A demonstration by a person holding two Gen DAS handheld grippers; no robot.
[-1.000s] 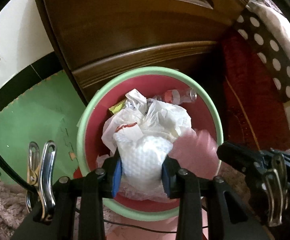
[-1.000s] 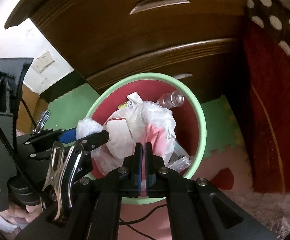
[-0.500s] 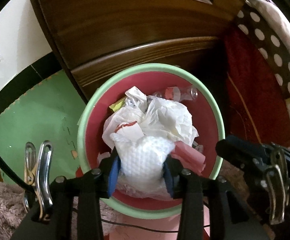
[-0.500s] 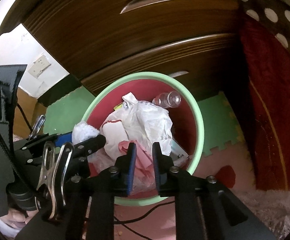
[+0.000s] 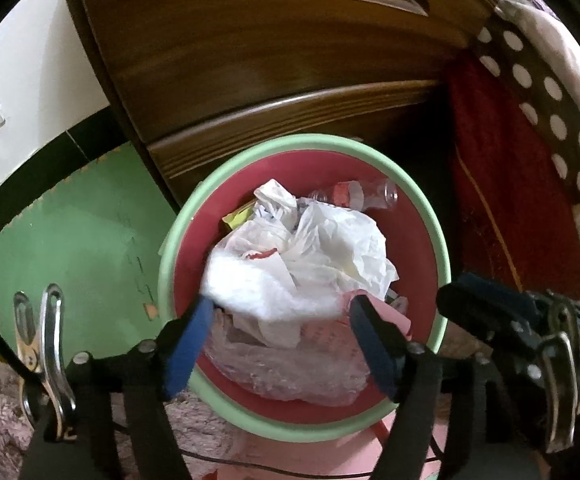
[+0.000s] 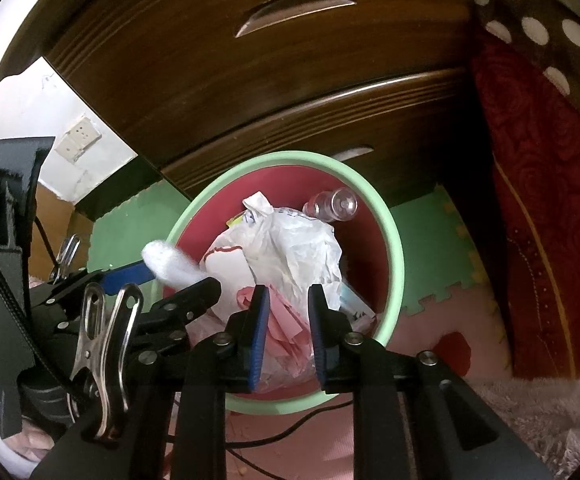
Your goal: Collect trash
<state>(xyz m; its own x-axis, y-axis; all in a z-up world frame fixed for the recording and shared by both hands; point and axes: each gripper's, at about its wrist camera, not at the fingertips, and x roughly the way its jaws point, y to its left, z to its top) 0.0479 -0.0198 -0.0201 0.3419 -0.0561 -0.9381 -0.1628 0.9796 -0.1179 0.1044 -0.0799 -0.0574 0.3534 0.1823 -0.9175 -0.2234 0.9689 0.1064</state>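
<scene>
A green-rimmed red bin (image 5: 421,204) (image 6: 389,220) stands on the floor, holding a crumpled white bag (image 5: 329,240) (image 6: 290,248), a clear bottle (image 5: 353,192) (image 6: 333,204) and pink paper (image 6: 286,320). Above its near side, my left gripper (image 5: 280,306) (image 6: 178,276) is opening wide. A blurred white tissue wad (image 5: 258,284) (image 6: 170,266) sits loose between its tips, not squeezed. My right gripper (image 6: 290,292) hangs over the bin's near right side, its jaws opening to a narrow gap. The pink paper lies below that gap, in the bin.
A dark wooden drawer cabinet (image 5: 270,60) rises right behind the bin. Red bedding (image 5: 509,200) with a dotted edge hangs at the right. Green foam mat (image 5: 70,240) covers the floor at the left, with a fuzzy pink rug (image 6: 549,412) and a black cable (image 6: 290,428) nearer me.
My left jaws have spread wide off the tissue wad, which has slackened and spread. My right jaws went from shut to parted, and the pink paper now lies in the bin.
</scene>
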